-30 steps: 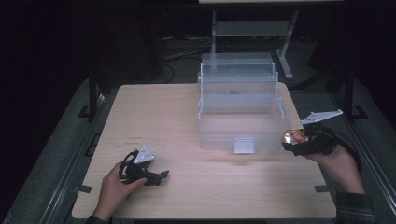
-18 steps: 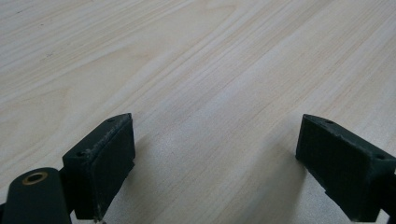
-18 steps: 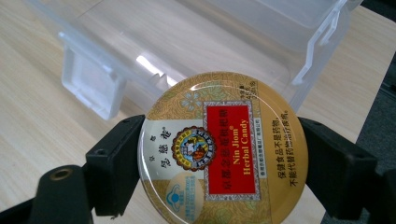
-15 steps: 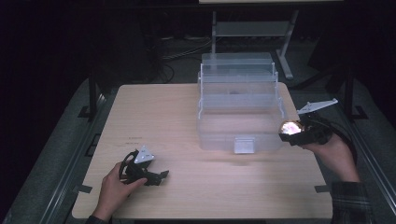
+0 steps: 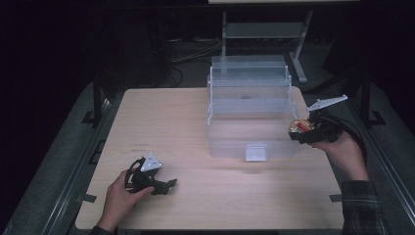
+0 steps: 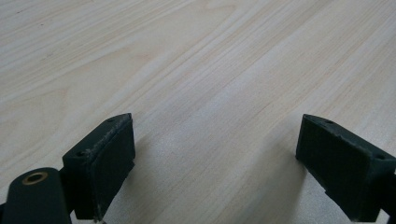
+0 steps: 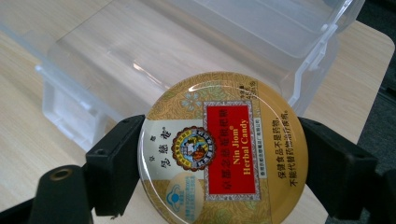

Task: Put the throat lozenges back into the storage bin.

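With my right claw [image 7: 219, 163] clamped on the candy tin [image 7: 223, 149], I keep it level above the clear box [image 5: 249, 117] before lowering.

Candy tin [image 7: 223, 151] at clear box [image 5: 249, 115] right edge, probably above table [image 5: 161, 122].

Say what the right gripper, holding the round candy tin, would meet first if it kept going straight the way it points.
Most likely the clear plastic organizer box. The right gripper, shut on the candy tin, points at its open lower compartment. Whether the tin would clear the near wall or strike it is hard to judge.
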